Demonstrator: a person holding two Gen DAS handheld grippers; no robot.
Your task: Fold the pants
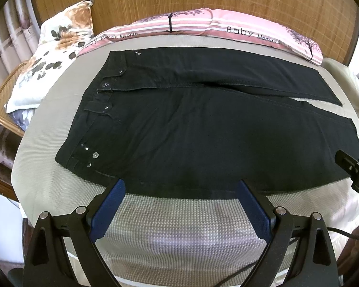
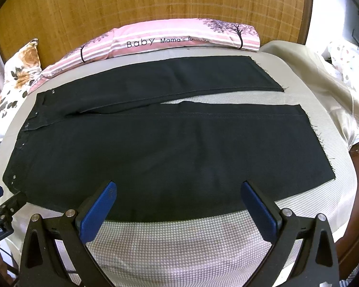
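Note:
Black pants [image 1: 191, 129] lie flat on the bed, waistband with silver rivets to the left, both legs running right, slightly apart. In the right wrist view the pants [image 2: 155, 148] end in frayed hems at the right. My left gripper [image 1: 180, 186] stands open at the near edge of the pants below the hip, blue pads apart with nothing between them. My right gripper [image 2: 178, 189] is open too, above the near edge of the closer leg. Each gripper shows at the side of the other's view: the right gripper [image 1: 354, 169], the left gripper [image 2: 2, 205].
The bed cover [image 2: 179, 246] is a pale woven mat. A pink striped pillow [image 1: 203, 24] lies along the wooden headboard [image 2: 155, 0]. A floral pillow [image 1: 57, 47] sits at the left. Beige bedding [image 2: 323, 83] bunches at the right edge.

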